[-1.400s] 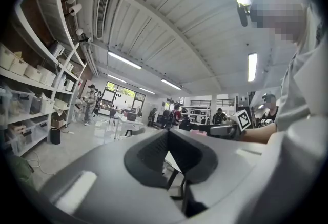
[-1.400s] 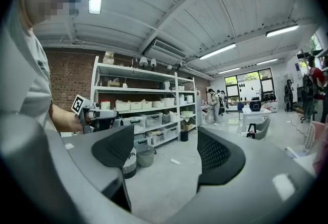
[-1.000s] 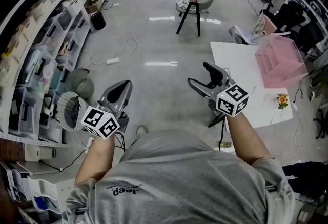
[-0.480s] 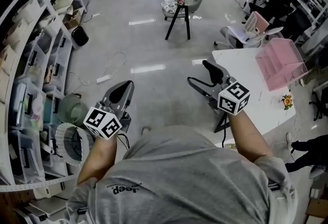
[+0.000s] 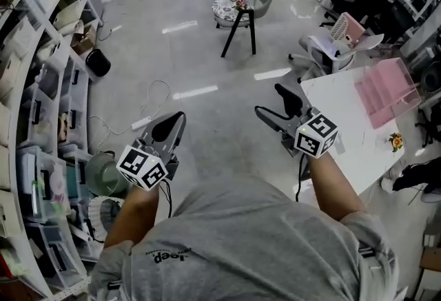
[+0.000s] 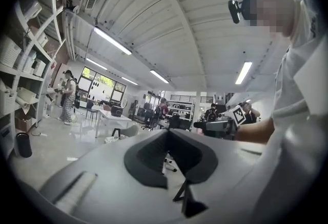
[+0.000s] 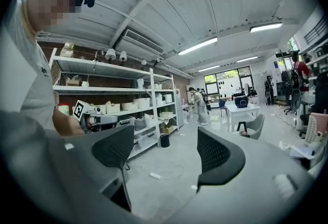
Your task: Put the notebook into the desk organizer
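From the head view: pink translucent plastic desk organizer (image 5: 386, 89) on the white rectangular table (image 5: 353, 113), far right, well apart from both tools. Left gripper (image 5: 173, 119) over the grey glossy floor (image 5: 207, 52), right gripper (image 5: 270, 101) just beside the table's edge. From the left gripper view: jaws closed tip to tip, holding nothing. From the right gripper view: jaws wide apart, nothing between them, white metal shelving (image 7: 128, 110) beyond.

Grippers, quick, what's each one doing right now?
Left gripper: shut, nothing held.
Right gripper: open, nothing between its jaws.
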